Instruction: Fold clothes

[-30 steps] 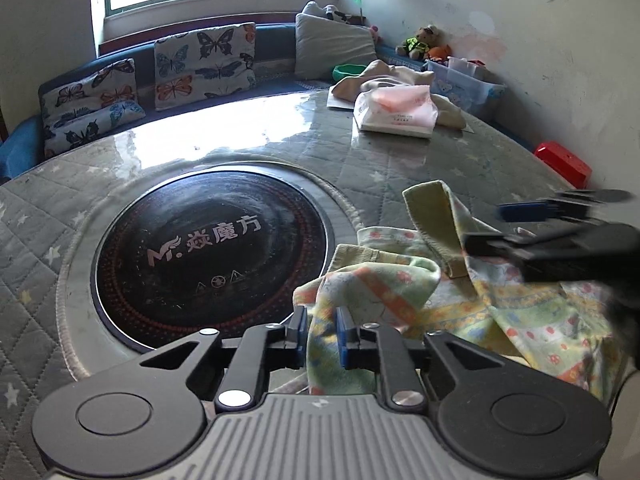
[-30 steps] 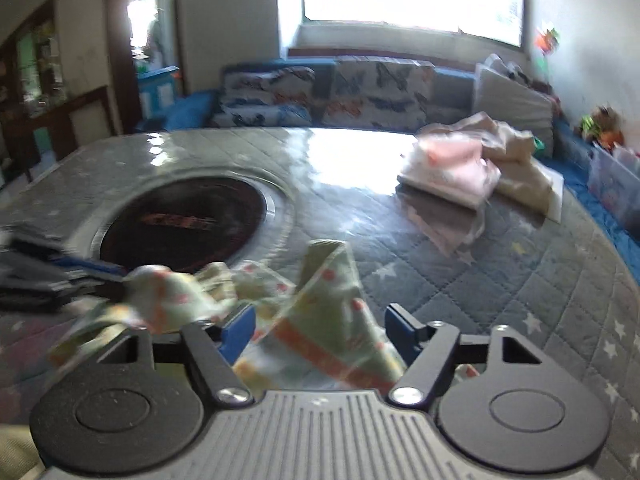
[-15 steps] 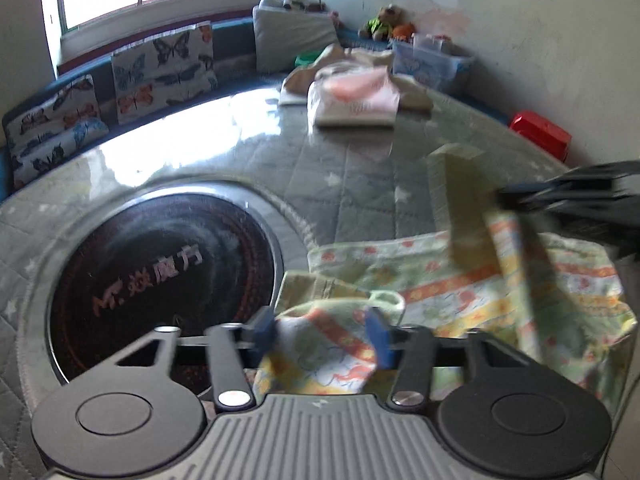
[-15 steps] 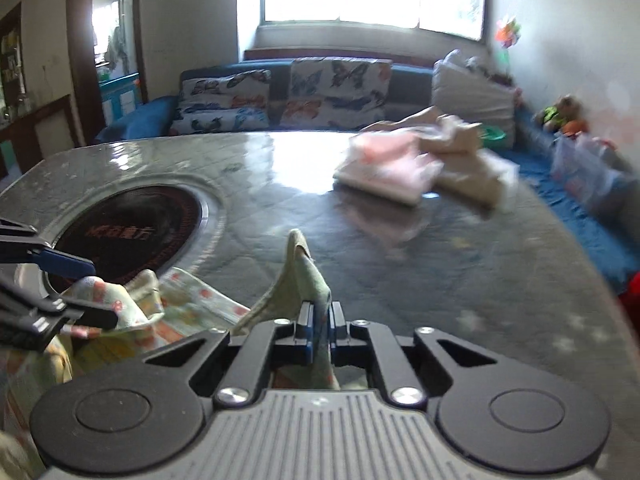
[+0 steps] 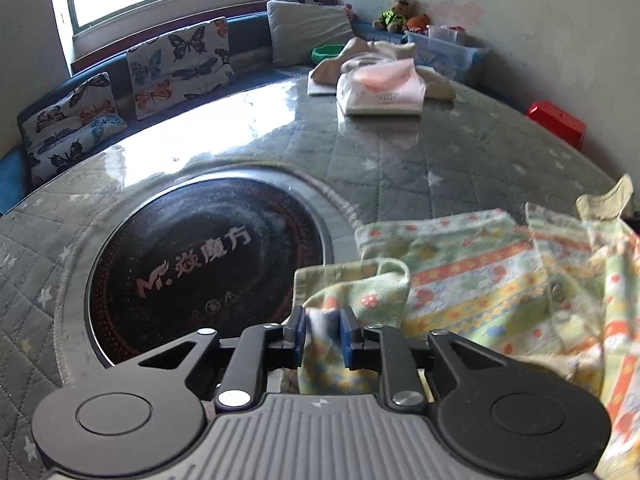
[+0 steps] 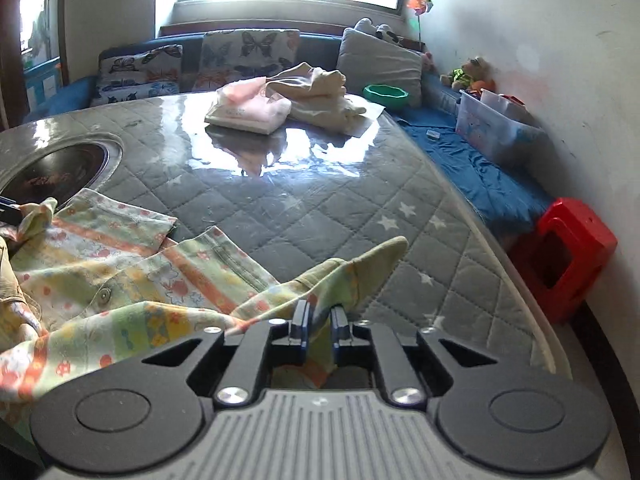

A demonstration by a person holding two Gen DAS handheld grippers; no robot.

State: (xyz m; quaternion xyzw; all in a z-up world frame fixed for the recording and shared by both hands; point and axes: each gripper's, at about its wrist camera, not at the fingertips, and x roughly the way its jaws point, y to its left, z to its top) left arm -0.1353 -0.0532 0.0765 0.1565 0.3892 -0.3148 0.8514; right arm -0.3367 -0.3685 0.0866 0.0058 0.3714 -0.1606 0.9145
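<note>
Your left gripper (image 5: 323, 334) pinches a bunched edge of the patterned garment (image 5: 476, 276); the rest spreads rightward over the quilted table (image 5: 420, 168), beside the black hotplate (image 5: 208, 264).

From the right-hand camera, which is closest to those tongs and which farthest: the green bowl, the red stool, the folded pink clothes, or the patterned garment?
1. Patterned garment: clamped in the right tongs, spreading left.
2. Red stool: on the floor, right of the table.
3. Folded pink clothes: far side of the table, centre-left.
4. Green bowl: beyond the table's far edge, by the cushions.
</note>
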